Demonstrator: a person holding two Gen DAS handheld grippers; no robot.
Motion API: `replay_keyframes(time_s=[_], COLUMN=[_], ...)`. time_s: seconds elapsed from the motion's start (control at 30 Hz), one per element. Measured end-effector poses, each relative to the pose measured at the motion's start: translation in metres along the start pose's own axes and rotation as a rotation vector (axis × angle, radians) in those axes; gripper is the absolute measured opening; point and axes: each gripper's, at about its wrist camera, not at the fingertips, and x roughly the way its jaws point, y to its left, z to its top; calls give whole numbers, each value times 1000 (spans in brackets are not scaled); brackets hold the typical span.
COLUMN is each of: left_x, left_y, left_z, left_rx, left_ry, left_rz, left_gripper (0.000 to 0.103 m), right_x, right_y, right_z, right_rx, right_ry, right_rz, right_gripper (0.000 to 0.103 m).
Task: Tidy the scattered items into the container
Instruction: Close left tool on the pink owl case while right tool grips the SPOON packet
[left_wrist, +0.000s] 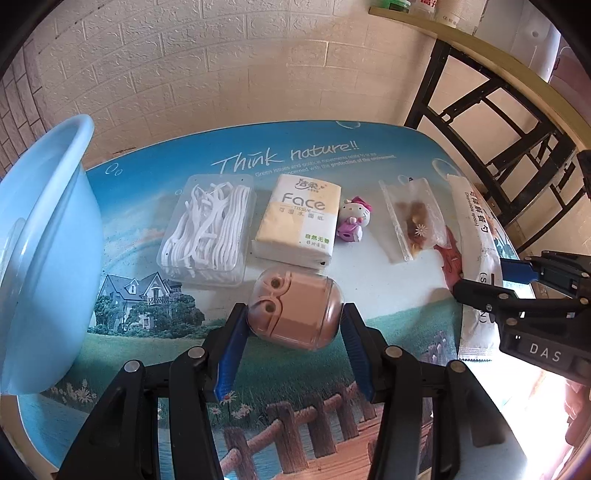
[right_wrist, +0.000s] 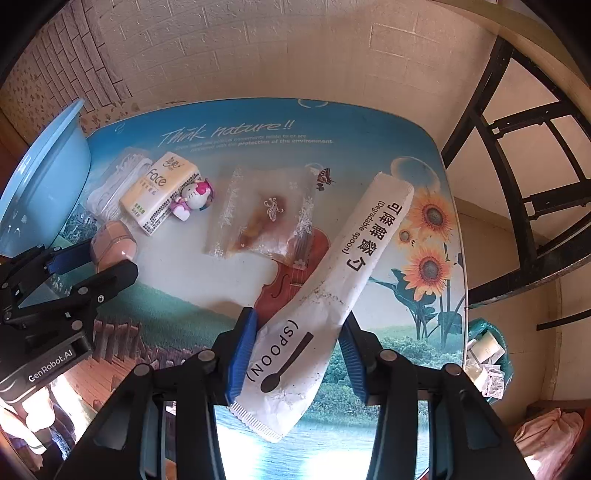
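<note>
While the left tongs bracket the pink case and the right tongs straddle the spoon packet, both look apart, not yet clamped. Squeeze squarely at mid-body, then lift straight before swinging toward the blue basin.

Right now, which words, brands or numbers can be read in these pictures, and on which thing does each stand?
"Think nature!!": table mat; the small lines under it are blurred.
"Face TISSUE": tissue pack; its Chinese print is too small.
"(SPOON)", "(Degradable spoon)", "可降解餐勺": spoon packet.
"DAS": right gripper.
"GenRobot.AI": left gripper.
</note>
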Motion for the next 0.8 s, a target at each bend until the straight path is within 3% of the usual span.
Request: replay_keyframes(time_s=[0.27, 0.4, 0.8], left_x=[0, -1, 11], left_y=[-2, -6, -16], left_z=[-4, -1, 2], left_rx=[2, 19, 78], left_ry=[9, -4, -8], left_rz=[30, 39, 33], left_gripper=[49, 61, 66], right_x=[-2, -4, -1], right_y=[-4, -8, 16], right_z=[1, 5, 12], right_rx=[-25, -4, -54], right_ry=[27, 32, 50], right_rz=[14, 13, -2], right_gripper=[42, 46, 52])
